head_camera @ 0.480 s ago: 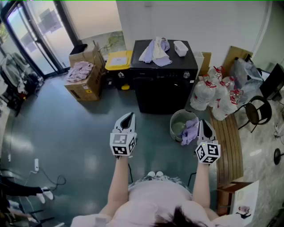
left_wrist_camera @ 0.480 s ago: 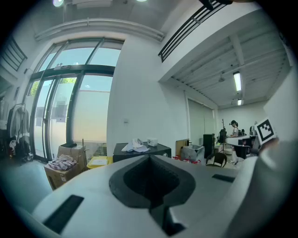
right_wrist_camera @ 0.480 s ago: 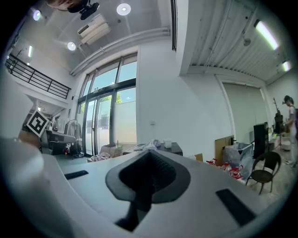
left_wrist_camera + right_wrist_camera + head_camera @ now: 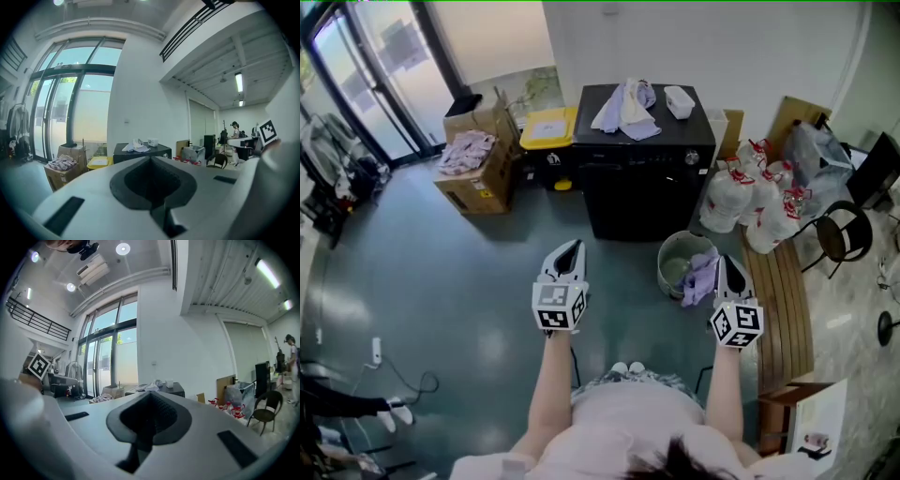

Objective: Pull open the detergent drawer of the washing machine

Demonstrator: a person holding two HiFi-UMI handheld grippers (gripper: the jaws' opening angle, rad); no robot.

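The black washing machine (image 4: 642,183) stands against the far wall, with cloths (image 4: 623,105) and a small white tub (image 4: 678,100) on its top. Its upper front panel carries a knob (image 4: 692,157); I cannot make out the drawer from here. My left gripper (image 4: 572,246) is shut and empty, held in the air well short of the machine. My right gripper (image 4: 727,262) is also shut and empty, over the bucket's right rim. The left gripper view has the machine (image 4: 161,150) small and distant beyond the left gripper (image 4: 151,158). In the right gripper view it (image 4: 174,389) sits beyond the right gripper (image 4: 149,394).
A green bucket (image 4: 675,251) holding a purple cloth stands before the machine's right corner. Several water bottles (image 4: 750,202), a wooden bench (image 4: 783,300) and a chair (image 4: 844,234) are at right. A cardboard box (image 4: 478,173) and a yellow-lidded bin (image 4: 548,127) are at left.
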